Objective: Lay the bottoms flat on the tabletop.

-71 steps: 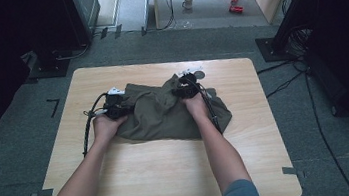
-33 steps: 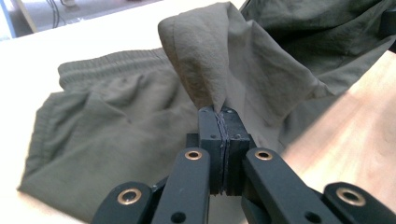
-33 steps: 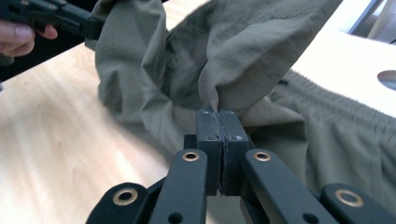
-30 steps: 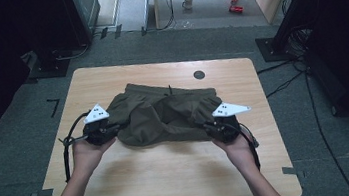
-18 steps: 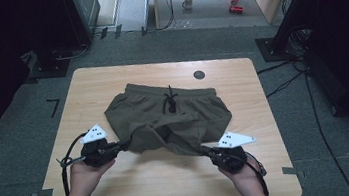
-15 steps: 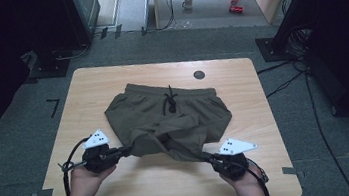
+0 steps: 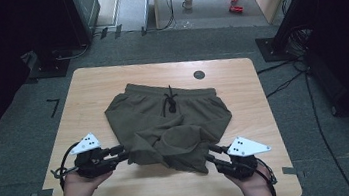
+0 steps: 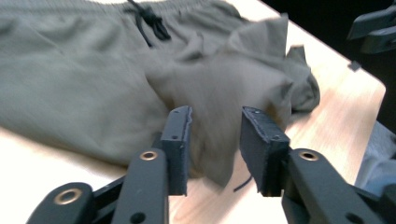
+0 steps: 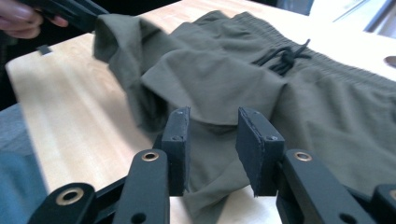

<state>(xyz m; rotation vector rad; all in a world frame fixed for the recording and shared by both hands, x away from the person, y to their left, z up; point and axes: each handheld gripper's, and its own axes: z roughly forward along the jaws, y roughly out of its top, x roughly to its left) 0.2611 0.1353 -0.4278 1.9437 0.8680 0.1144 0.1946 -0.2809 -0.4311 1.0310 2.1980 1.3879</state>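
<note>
- The left gripper [image 7: 121,155] sits at the near left of the wooden table [image 7: 110,80], held level in the person's left hand [image 7: 79,182] and pointing toward the table's middle.
- In the left gripper view its jaws have just been opening and now stand apart; a hanging fold of the olive shorts [image 7: 171,126] lies between them, but the pads [image 8: 180,140] do not press on it.
- The right gripper [image 7: 210,155] is at the near right of the table, held in the right hand [image 7: 254,186] and angled toward the near hem of the shorts.
- Its jaws have also just been opening; in the right gripper view the hem cloth lies in the gap between the two pads [image 9: 256,144], loose and not pinched.
- The near part of the shorts, between the two grippers, is bunched and folded over itself, with the leg ends crumpled toward the near right.
- Farther off, the upper part of the shorts lies flat on the table's middle, waistband toward the far edge.
- A black drawstring [image 7: 169,101] hangs down from the middle of the waistband onto the cloth.
- Beyond the waistband, near the far right of the table, is a small dark round disc [image 7: 199,74], apart from the shorts.
- In the left gripper view the right gripper [image 8: 373,30] shows at the upper right, past the crumpled leg end.
</note>
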